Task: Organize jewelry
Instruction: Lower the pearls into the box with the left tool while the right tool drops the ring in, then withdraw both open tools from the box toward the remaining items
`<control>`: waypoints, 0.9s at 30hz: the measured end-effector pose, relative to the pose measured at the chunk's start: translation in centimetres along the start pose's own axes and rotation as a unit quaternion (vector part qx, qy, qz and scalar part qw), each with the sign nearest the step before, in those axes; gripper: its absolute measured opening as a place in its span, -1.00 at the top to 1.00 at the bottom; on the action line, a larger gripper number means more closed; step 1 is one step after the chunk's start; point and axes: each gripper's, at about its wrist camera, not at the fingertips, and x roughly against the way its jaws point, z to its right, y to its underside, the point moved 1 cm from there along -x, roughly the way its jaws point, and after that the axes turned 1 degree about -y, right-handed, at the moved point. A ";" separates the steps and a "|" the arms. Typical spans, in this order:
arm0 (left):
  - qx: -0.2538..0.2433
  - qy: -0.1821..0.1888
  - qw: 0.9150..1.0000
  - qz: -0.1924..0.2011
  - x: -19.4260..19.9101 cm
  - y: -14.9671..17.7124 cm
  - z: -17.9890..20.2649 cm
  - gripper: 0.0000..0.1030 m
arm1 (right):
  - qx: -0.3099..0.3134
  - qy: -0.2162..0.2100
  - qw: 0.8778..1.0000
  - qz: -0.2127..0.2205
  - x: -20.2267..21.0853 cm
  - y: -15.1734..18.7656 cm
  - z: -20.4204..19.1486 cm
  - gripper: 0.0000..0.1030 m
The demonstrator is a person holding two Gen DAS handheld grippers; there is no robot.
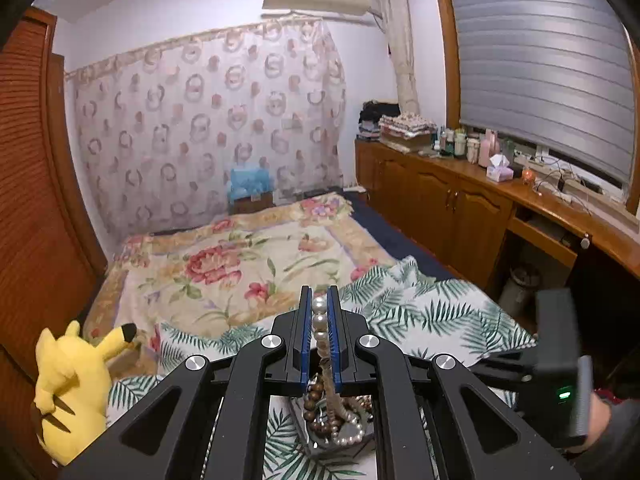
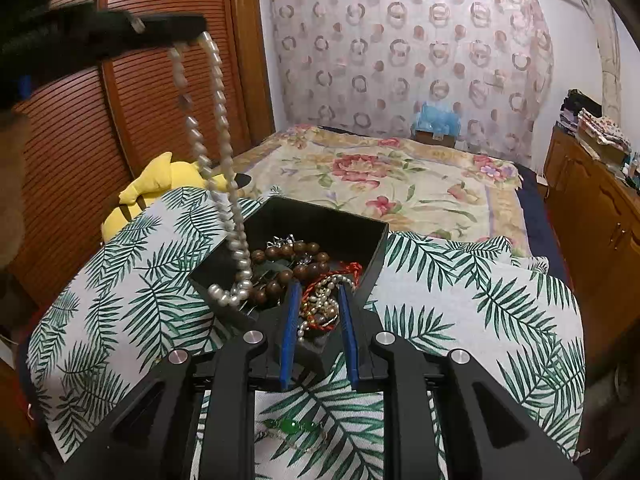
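Note:
My left gripper (image 1: 319,294) is shut on a white pearl necklace (image 1: 320,330). In the right wrist view the left gripper (image 2: 192,28) holds it high at the upper left, and the pearl necklace (image 2: 218,120) hangs down in two strands into a black jewelry box (image 2: 376,256). The strand's lower end lies coiled in the box next to a brown wooden bead bracelet (image 2: 288,258). My right gripper (image 2: 318,292) is open, its blue-padded fingers on either side of a tangle of red cord and small pearls (image 2: 320,304) at the box's near edge. A green bead piece (image 2: 294,426) lies on the cloth below.
The box stands on a palm-leaf cloth (image 2: 460,300) over a floral bedspread (image 2: 400,176). A yellow plush toy (image 1: 72,384) sits at the left by a wooden wardrobe (image 1: 28,200). Wooden cabinets (image 1: 460,200) with bottles run along the right wall.

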 end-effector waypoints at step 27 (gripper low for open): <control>0.013 0.024 0.993 -0.112 0.1 16.6 -0.8 -0.50 | 0.013 0.012 0.998 -0.066 -0.2 7.7 -0.1 0.57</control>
